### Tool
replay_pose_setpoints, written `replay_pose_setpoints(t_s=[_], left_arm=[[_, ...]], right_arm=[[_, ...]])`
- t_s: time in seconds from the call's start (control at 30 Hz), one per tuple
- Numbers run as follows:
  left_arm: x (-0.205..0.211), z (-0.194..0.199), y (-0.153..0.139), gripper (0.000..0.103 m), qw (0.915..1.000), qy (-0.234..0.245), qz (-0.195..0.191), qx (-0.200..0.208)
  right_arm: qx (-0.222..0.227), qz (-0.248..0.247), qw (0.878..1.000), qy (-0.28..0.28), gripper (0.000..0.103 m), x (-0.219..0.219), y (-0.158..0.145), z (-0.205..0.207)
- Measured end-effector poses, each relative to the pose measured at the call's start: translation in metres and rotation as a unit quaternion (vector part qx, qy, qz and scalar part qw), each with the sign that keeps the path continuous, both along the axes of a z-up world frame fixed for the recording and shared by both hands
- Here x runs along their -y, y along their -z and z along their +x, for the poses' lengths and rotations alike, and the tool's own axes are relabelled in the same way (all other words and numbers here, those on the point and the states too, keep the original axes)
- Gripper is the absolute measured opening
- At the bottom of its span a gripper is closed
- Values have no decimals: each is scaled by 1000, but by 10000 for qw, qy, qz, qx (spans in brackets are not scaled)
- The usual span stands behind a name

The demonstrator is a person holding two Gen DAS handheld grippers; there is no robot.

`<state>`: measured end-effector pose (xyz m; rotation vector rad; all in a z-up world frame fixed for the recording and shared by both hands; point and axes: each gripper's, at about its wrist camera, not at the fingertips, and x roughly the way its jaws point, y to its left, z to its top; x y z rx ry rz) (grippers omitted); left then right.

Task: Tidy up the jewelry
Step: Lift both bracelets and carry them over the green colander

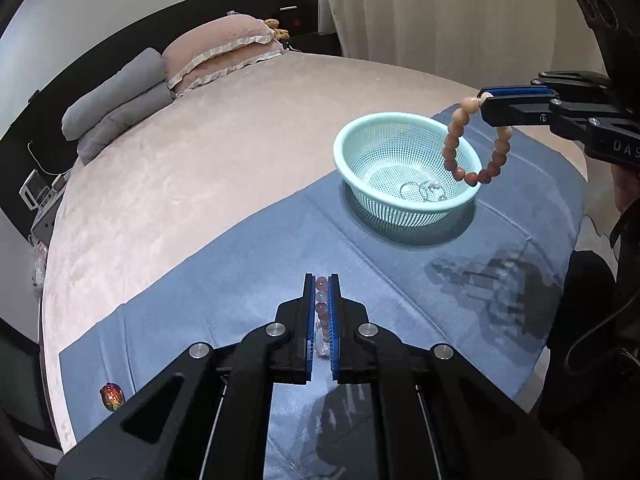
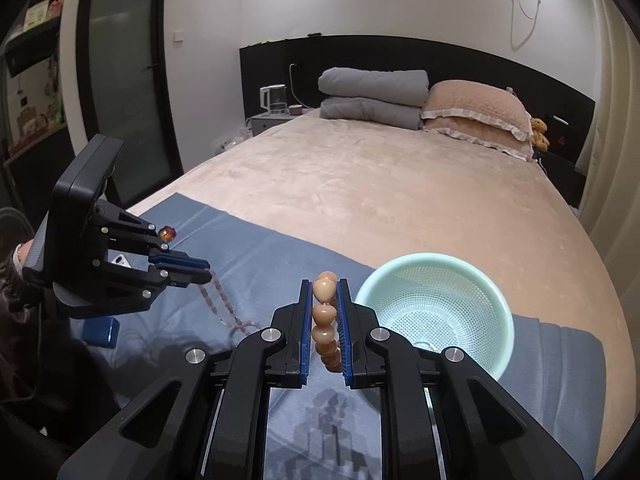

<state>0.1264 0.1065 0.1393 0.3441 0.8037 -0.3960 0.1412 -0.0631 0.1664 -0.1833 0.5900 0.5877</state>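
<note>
Two bead bracelets are up in the air. My right claw (image 1: 486,104) is clamped on the peach bracelet (image 1: 472,148), which hangs over the near rim of the mint basket (image 1: 360,176). My left claw (image 1: 322,292) is clamped on the pink bracelet (image 2: 224,304), with one shiny bead (image 1: 111,397) far to its left. If I let go early, the peach one could catch the rim and fall outside. One basket, some silver rings (image 1: 424,191) inside.

Wrist views – shared basket (image 1: 404,168) ahead
</note>
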Motion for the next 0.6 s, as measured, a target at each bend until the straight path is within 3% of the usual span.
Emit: replay_pose_setpoints(t_s=[0.33,0.6], left_arm=[[34,9,-46,6,9977,255,344,529],[52,40,-87,6,9968,333,133,719]], right_arm=[[166,-31,9996,237,11,36,-17,-9],[364,-127,9987,329,11,57,-37,7]])
